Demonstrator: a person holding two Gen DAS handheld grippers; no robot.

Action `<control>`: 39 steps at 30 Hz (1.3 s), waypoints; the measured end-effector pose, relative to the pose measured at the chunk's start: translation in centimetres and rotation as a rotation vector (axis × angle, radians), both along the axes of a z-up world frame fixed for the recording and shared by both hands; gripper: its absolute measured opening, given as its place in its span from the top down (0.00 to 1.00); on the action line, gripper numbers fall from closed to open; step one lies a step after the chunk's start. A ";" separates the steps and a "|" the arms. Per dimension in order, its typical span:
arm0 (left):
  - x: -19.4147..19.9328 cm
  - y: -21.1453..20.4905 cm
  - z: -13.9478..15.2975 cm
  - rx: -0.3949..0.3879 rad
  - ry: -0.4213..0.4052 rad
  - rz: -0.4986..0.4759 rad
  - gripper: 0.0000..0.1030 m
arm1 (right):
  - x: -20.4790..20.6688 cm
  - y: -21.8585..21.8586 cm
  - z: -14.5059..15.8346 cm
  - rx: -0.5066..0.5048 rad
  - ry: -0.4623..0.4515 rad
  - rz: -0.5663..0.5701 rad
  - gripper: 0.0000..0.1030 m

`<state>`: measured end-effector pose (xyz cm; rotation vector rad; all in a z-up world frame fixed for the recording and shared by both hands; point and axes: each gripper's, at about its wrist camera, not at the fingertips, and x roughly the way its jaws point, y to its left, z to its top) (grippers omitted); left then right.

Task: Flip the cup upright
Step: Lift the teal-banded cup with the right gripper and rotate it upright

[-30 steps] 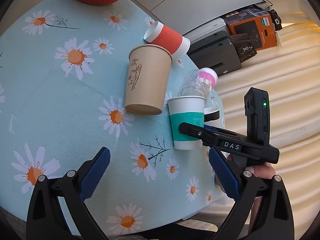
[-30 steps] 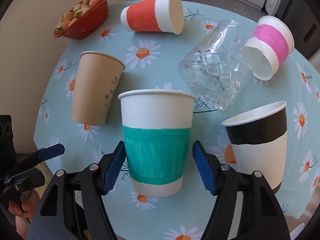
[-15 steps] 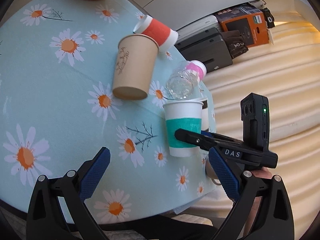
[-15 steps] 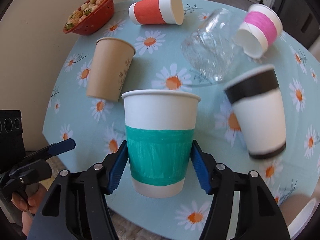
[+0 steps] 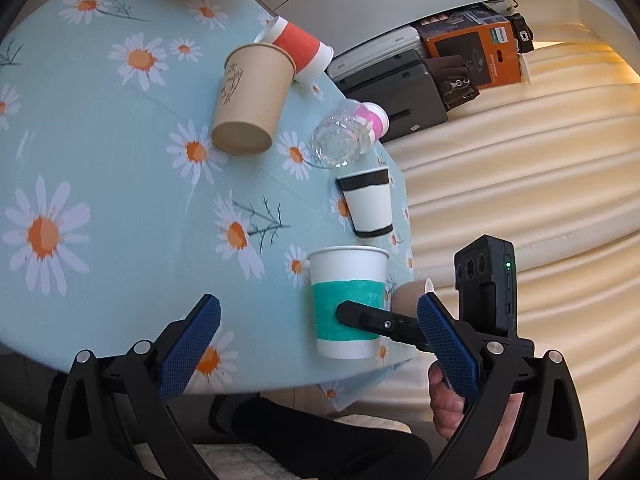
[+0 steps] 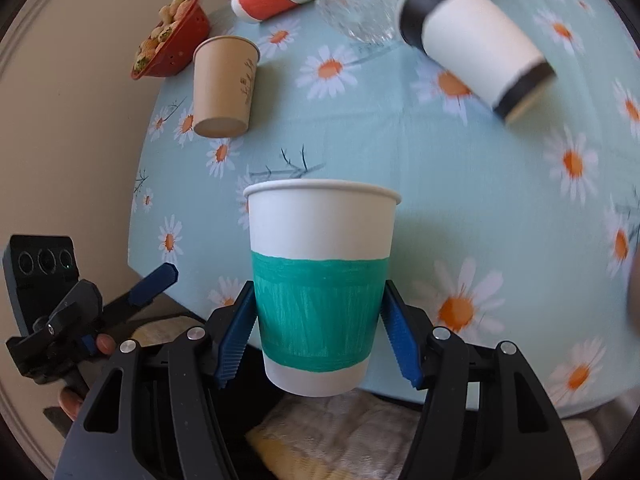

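Right now your right gripper (image 6: 318,334) is clamped on the teal-banded cup (image 6: 320,284), both blue pads pressed against the painted band. That cup is upright, mouth up, at the near edge of the tabletop (image 5: 120,208); from the right wrist view its base overlaps that edge, and you cannot tell whether it is resting or lifted. Your left gripper (image 5: 320,348) is spread wide with nothing between its fingers, beside the same near edge, just left of the cup. Further in, the black-banded cup (image 5: 366,204) stands near the right edge. Beyond it a clear glass (image 5: 340,140) lies on its side, touching a pink-banded cup (image 5: 376,118). The brown cup (image 5: 250,102) stands mouth up toward the far side, with the red-banded cup (image 5: 298,50) lying just behind it. A red bowl (image 6: 172,38) sits at the far edge.
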<state>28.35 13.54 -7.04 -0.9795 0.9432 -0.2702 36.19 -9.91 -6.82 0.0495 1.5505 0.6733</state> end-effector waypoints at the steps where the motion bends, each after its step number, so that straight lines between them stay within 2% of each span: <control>1: -0.3 -0.2 -0.1 0.001 0.003 -0.004 0.07 | -0.4 -0.2 -0.1 -0.001 -0.005 -0.011 0.40; 12: -1.3 -0.7 -0.3 -0.006 0.017 -0.016 0.07 | -1.8 -1.3 -1.6 -0.016 0.023 -0.054 0.37; 13: -1.3 -0.7 -0.2 -0.006 0.017 -0.019 0.07 | -1.8 -1.5 -1.6 -0.013 0.022 -0.062 0.34; 23: -1.4 -1.3 -0.3 -0.001 0.014 -0.035 0.07 | -1.9 -2.4 -1.1 0.000 0.030 -0.067 0.33; 33: -1.1 -1.6 -0.1 0.018 0.024 -0.043 0.07 | -2.2 -3.7 0.4 0.010 0.014 -0.069 0.33; 39: 0.1 -2.5 0.8 0.044 0.033 -0.068 0.07 | -2.9 -5.5 3.0 0.028 -0.023 -0.065 0.33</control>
